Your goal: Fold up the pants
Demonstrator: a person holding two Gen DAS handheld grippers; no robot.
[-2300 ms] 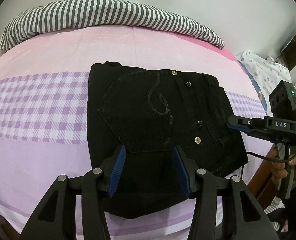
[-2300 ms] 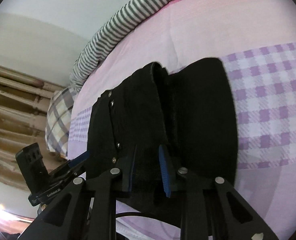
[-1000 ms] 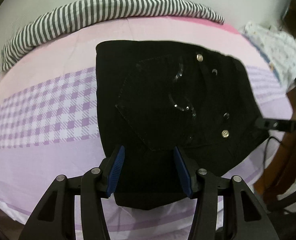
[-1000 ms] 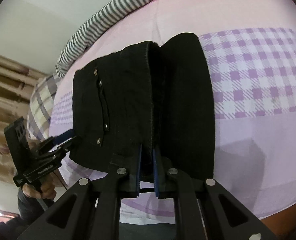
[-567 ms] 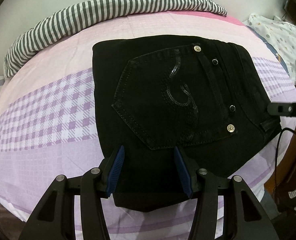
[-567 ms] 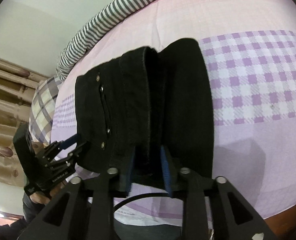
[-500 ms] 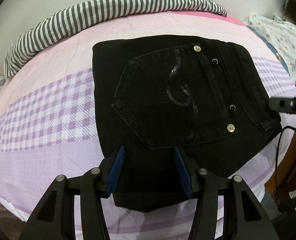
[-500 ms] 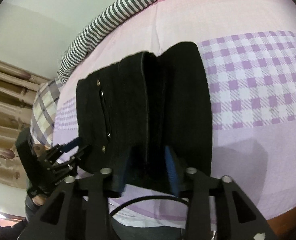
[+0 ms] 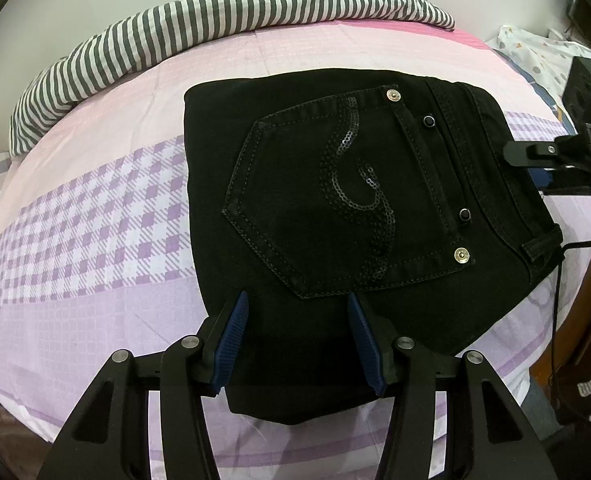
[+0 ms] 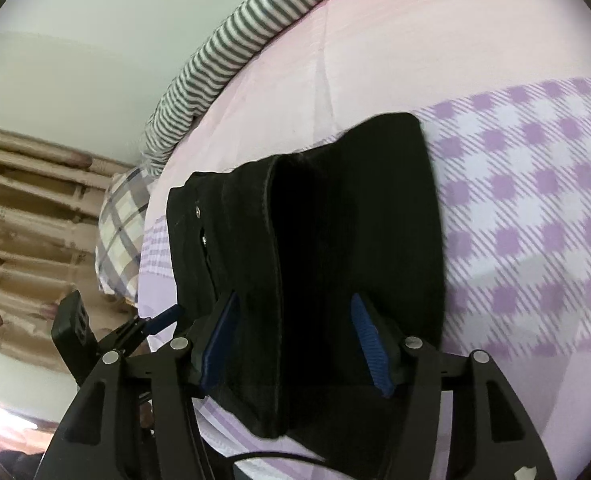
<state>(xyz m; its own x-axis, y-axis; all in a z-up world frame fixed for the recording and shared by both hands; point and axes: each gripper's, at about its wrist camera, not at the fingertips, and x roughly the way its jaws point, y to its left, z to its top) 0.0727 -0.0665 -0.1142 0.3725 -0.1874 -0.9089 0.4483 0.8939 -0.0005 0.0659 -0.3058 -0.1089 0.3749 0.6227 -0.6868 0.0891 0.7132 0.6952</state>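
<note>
Black folded pants (image 9: 335, 208) lie flat on the bed, back pocket with a sequin swirl facing up. My left gripper (image 9: 297, 298) hovers over their near edge with its jaws apart, pressing on nothing. In the right wrist view the pants (image 10: 375, 220) show their stacked folded layers from the side. My right gripper (image 10: 295, 298) is opening, and the folded edge lies between its blue pads (image 10: 369, 336) without being squeezed. The right gripper (image 9: 535, 152) shows at the pants' right edge in the left wrist view. The left gripper (image 10: 155, 320) shows at the lower left of the right wrist view.
The bed sheet (image 9: 95, 240) is pink with purple checks. A grey-striped duvet (image 9: 199, 32) runs along the far side by the wall. A plaid pillow (image 10: 123, 232) and beige curtains (image 10: 27, 200) are at one end, a dotted cloth (image 9: 543, 52) at the other.
The right gripper's jaws, shut on the pants' folded edge a second ago, have spread and let it go, and the gripper has shifted sideways. The left gripper stays as it was.
</note>
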